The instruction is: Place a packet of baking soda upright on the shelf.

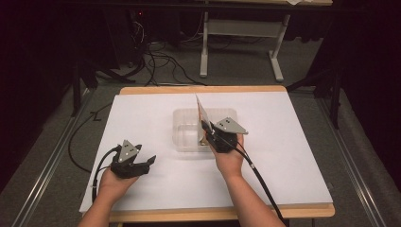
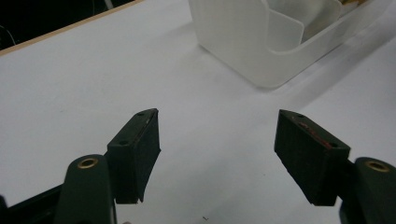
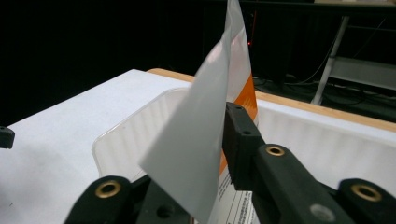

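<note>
A clear plastic container (image 1: 182,130) stands in the middle of the white tabletop (image 1: 293,151). A thin white packet with an orange band (image 1: 202,112) stands on edge over the container's right part, leaning a little. My right gripper (image 1: 207,133) is shut on its lower end. In the right gripper view the packet (image 3: 196,140) rises between the jaws, the right pad (image 3: 237,140) lies against it, and the left pad is hidden behind it; the container (image 3: 123,135) lies beyond. My left gripper (image 1: 149,164) rests open on the table at the left, holding nothing (image 2: 217,149), with the container (image 2: 243,42) ahead of it.
The tabletop has a wooden edge (image 1: 203,89) at the back and front. Beyond it stand a white table frame (image 1: 241,47) and loose cables (image 1: 161,64) on the grey floor. Metal rails (image 1: 352,161) run along both sides of the table.
</note>
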`<action>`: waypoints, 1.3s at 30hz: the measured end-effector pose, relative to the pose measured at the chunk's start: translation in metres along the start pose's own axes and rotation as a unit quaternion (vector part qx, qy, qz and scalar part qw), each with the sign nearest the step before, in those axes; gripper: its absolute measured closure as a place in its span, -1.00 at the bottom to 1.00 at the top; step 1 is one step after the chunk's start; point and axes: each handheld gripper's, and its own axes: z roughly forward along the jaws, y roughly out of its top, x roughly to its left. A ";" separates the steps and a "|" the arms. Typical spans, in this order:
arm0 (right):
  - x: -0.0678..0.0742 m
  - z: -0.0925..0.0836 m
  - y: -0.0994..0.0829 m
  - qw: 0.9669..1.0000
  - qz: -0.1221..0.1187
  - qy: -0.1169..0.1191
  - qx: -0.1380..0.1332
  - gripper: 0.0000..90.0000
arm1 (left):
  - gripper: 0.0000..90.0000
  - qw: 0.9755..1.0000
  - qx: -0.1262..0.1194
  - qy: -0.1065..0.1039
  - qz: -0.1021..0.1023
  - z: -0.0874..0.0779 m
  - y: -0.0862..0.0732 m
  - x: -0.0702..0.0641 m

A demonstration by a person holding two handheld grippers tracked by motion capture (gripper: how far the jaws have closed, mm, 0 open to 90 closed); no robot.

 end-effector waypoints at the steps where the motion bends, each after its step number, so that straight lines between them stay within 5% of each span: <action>1: 0.000 -0.001 0.002 1.000 -0.002 -0.002 0.000 0.76 | -0.30 1.000 0.000 0.000 -0.001 0.000 0.000 0.000; 14: -0.005 -0.002 0.013 1.000 0.001 -0.001 0.031 -0.30 | -0.30 1.000 -0.005 -0.006 -0.012 -0.001 0.000 0.003; 28: -0.009 -0.018 0.008 0.999 0.000 0.007 0.036 -0.37 | -0.30 1.000 -0.005 -0.009 -0.020 -0.001 0.000 0.005; 39: -0.015 -0.054 -0.001 0.999 -0.006 0.018 0.041 -0.37 | -0.30 1.000 -0.007 -0.008 -0.029 0.000 0.000 0.008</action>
